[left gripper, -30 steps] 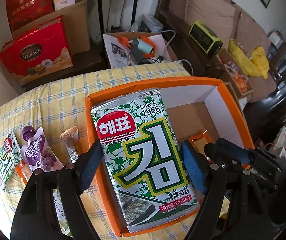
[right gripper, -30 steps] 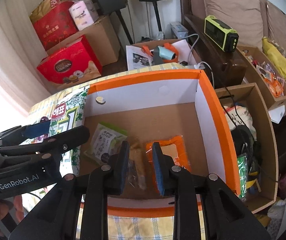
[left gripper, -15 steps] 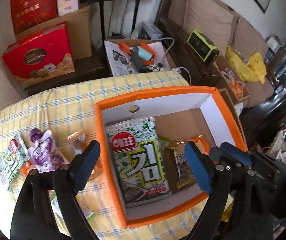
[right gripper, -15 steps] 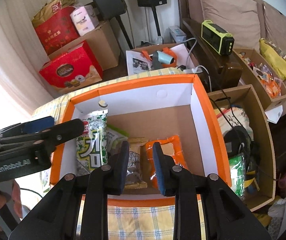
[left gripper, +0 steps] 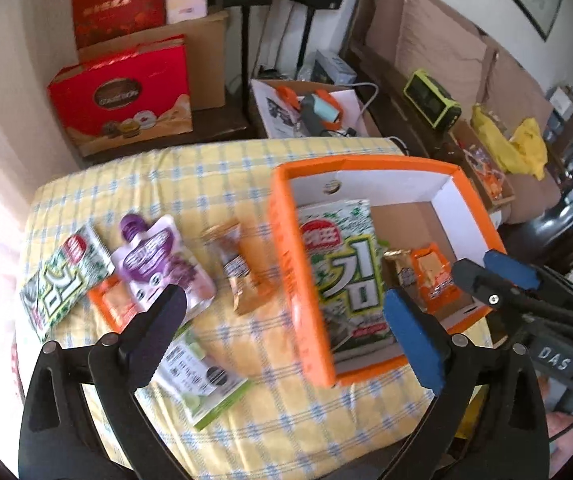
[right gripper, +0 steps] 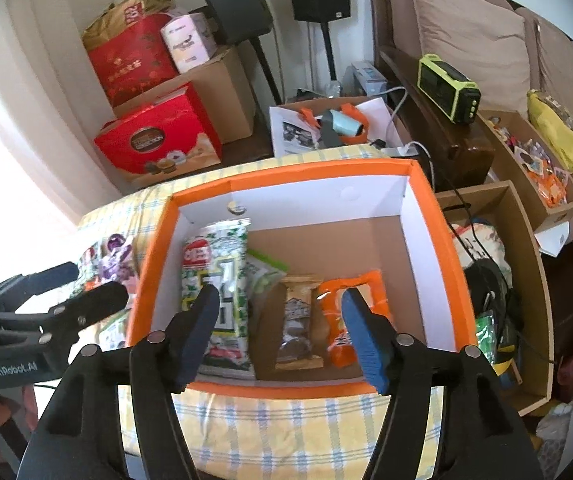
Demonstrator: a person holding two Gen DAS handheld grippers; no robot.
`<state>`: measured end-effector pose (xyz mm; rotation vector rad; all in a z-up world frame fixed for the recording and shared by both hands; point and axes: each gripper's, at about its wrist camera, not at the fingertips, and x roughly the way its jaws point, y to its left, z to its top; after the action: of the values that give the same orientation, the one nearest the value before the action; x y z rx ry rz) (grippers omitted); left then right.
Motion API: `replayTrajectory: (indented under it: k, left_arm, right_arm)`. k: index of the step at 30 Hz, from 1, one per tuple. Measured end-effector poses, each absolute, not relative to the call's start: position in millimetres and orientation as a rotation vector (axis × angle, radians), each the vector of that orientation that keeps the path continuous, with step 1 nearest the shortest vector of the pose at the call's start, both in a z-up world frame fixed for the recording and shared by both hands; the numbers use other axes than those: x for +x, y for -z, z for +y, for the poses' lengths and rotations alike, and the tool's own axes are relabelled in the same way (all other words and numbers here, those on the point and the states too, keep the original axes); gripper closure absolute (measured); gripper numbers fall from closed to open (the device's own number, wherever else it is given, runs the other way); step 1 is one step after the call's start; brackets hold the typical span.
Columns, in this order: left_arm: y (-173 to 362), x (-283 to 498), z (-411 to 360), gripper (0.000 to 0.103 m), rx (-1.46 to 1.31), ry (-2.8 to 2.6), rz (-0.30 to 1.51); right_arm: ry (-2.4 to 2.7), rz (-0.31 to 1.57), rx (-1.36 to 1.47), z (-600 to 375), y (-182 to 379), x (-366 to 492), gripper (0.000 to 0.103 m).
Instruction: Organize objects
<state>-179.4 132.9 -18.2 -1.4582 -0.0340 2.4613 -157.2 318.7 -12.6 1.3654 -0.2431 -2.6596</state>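
An orange box [left gripper: 286, 248] [right gripper: 148, 264] stands on the yellow checked tablecloth [left gripper: 146, 184]. In it lie a green seaweed pack [left gripper: 342, 264] [right gripper: 216, 276], a brown snack bar [right gripper: 298, 312] and an orange packet [right gripper: 346, 312]. My left gripper [left gripper: 286, 320] is open and empty above the box's left wall. My right gripper [right gripper: 280, 328] is open and empty above the box's front. Left of the box lie a second seaweed pack [left gripper: 62, 276], a purple grape pouch [left gripper: 162, 264], a brown bar [left gripper: 238, 272], an orange packet [left gripper: 112, 306] and a green-white packet [left gripper: 202, 376].
Red gift boxes [left gripper: 126, 88] and cardboard boxes stand behind the table. A brown cardboard bin [right gripper: 502, 292] with cables sits right of the table. A sofa [right gripper: 466, 32] and a green-black radio [right gripper: 448, 88] are at the back right.
The left gripper let go of the seaweed pack, which now lies in the box, and swung left and back. The right gripper opened from nearly shut and pulled back a little.
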Motion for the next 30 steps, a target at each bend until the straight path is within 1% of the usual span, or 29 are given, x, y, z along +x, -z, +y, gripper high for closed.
replayTrajectory:
  k: [1,2,4,5,10,24,30]
  left_arm:
    - [19.7,-177.8,128.3,0.004,-1.465,-2.461,-0.041]
    - [21.1,-175.9,123.5,0.004,-1.47,-2.458,-0.045]
    - [25.3,-171.4,112.4,0.002,-1.484,-2.453,-0.046]
    - [27.1,-169.6,106.3,0.0,-1.491,-2.452,-0.049]
    - [30.9,-160.9,74.3,0.0,-1.515,-2.461,-0.096]
    - [30.6,-149.0,-39.0,0.0,-1.578,-2.579,-0.235]
    - [34.7,-146.5,-68.7,0.0,-1.593,-2.61,-0.27]
  right_arm:
    - [2.656,-0.236,1.364,316.0,11.6,-156.7,0.028]
    - [2.65,-0.224,1.36,311.3,9.7,-155.7,0.025]
    - [2.634,-0.21,1.344,302.8,5.3,-153.4,0.017]
    - [2.627,-0.203,1.34,299.3,3.7,-152.7,0.015]
    - [2.599,-0.169,1.317,278.6,-4.5,-148.6,0.005]
    - [2.484,-0.037,1.273,201.1,-7.3,-134.5,0.005]
    - [2.429,0.034,1.262,165.6,0.0,-131.3,0.005]
